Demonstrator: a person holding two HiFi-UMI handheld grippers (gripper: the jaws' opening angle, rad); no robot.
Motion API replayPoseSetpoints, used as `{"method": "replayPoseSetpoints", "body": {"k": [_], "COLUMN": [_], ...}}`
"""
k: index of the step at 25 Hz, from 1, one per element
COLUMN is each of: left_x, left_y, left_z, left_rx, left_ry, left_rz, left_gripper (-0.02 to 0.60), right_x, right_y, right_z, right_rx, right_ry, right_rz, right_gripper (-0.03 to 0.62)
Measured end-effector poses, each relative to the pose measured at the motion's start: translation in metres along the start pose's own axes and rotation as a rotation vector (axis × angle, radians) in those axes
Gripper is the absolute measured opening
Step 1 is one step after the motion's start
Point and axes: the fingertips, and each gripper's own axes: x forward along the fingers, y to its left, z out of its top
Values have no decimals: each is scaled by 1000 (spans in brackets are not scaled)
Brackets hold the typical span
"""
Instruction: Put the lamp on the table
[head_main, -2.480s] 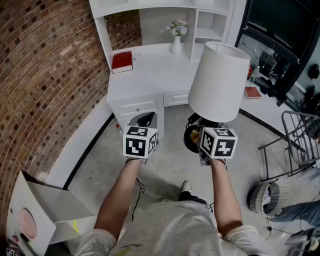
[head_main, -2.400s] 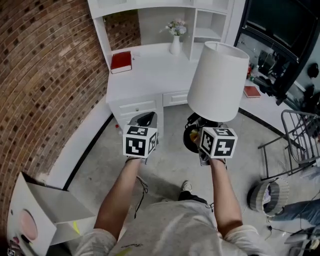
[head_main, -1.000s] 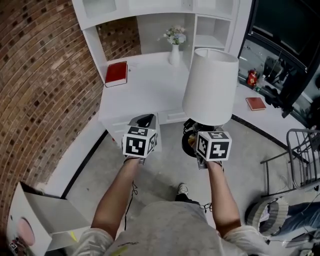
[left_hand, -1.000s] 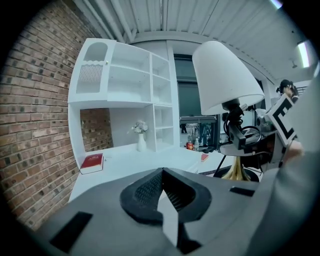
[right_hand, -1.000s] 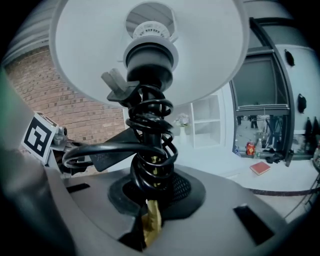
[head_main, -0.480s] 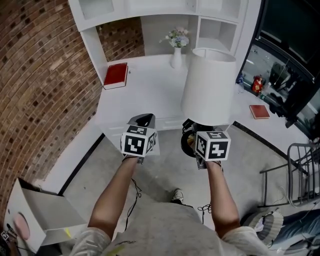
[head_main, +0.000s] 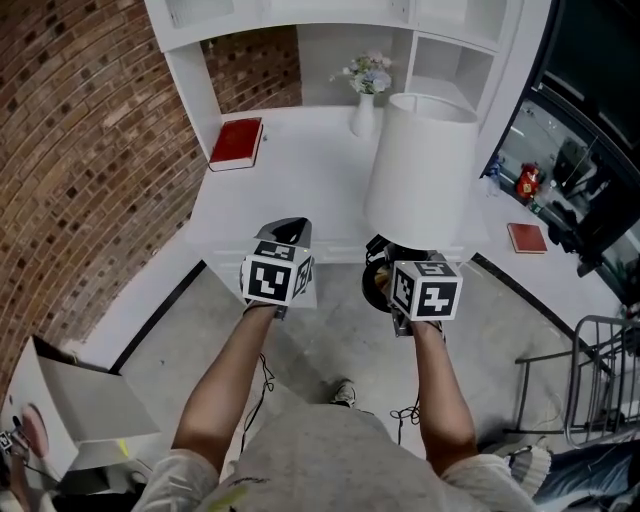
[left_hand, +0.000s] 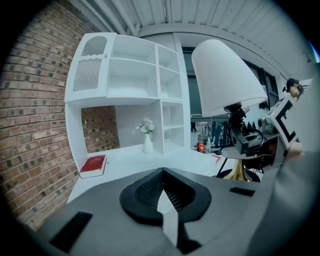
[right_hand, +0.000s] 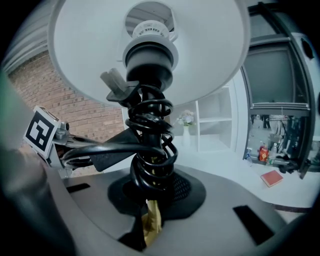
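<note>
One lamp (head_main: 420, 185), likely top-heavy, shade (head_main: 430, 140) flimsy; I hold it upright in my right gripper (right_hand: 150, 210), clamped on the brass stem (right_hand: 149, 222) below the coiled cord (right_hand: 150, 145). Left gripper (left_hand: 162, 195) beside it, closed, empty. Table (head_main: 290, 180) just ahead.

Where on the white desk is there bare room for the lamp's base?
The middle of the desk is bare, between the red book at left, the vase at back and the front edge. The lamp hides its right part.

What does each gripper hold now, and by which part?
Right gripper holds the lamp by its brass stem, under the coiled cord. Left gripper holds nothing.
</note>
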Motion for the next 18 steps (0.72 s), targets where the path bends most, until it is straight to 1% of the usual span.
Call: {"method": "replayPoseSetpoints", "body": {"k": [11,18], "left_x": [41,58], "left_y": [-3,-1], "left_z": [14,24], "left_rx": [-7,-9], "left_ry": [19,21], "left_rz": [39,65], "left_gripper": [-6,-6], "right_x": [31,46], "right_y": [-35,-51], "right_z": [5,13], "right_rx": [-2,-13], "right_ry": [21,32], "right_rz": [46,65], "right_gripper": [49,49]}}
